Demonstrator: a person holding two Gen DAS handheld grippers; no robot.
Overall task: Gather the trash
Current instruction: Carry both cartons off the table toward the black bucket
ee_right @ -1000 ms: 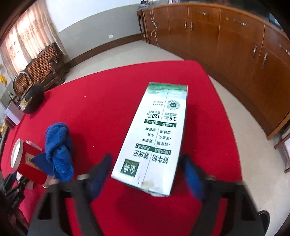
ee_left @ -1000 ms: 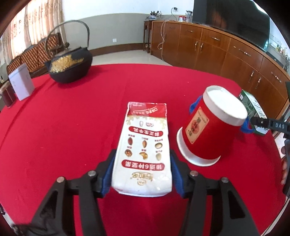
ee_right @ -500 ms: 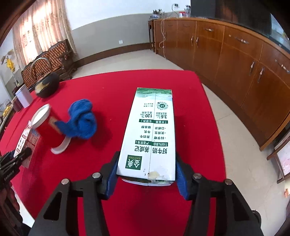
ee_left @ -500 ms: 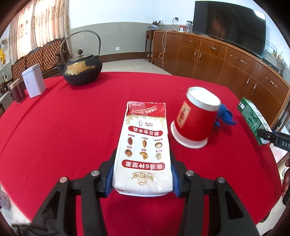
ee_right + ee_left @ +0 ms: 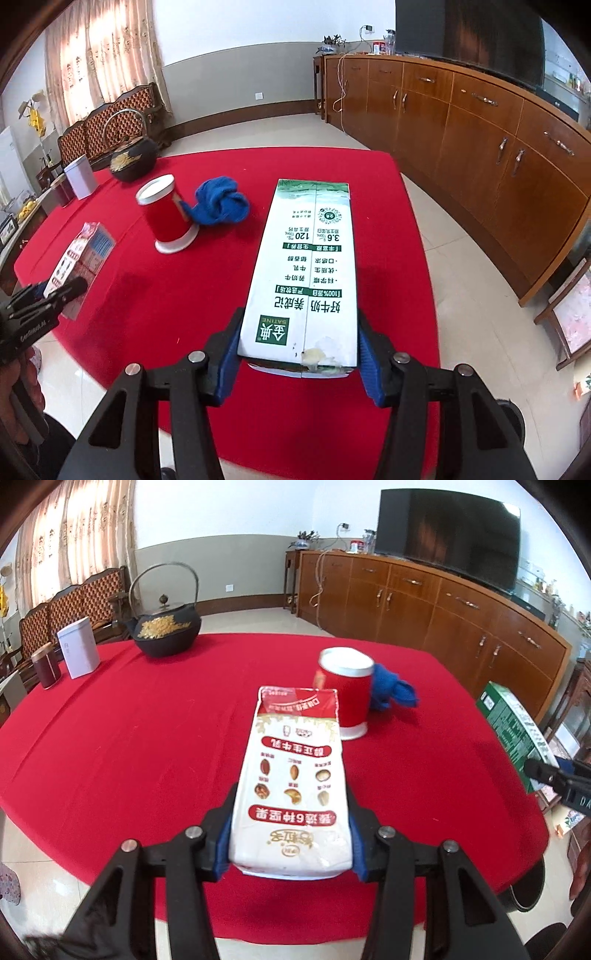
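L gripper [image 5: 291, 853]: jaws part-closed, blue pads pressed on both sides of the red/white carton [image 5: 293, 794], gripped at its near end. Carton is clear of the red table [image 5: 147, 738], far end pointing fwd over it. Grip looks square, no visible crush.

Centre of table: red cup [image 5: 345, 694] upside down, blue cloth [image 5: 391, 692] touching it on the R side. Teapot [image 5: 164, 631], white tin [image 5: 78, 651] and brown jar [image 5: 46, 668] at far L edge; prob. not trash.

R gripper [image 5: 299, 360]: jaws part-closed on the green/white carton [image 5: 308, 273], pads on both long sides at its near end. Carton is held above the table's R part. Torn patch w/ residue at the near end; may drip.

Judgement: both hands loaded, step = carry to bin. No bin seen in either view. Advice: keep squeeze steady, don't tighten (empty cartons buckle); keep torn end up; keep the two cartons apart; swing clear of cup. Cup and cloth not yet collected.
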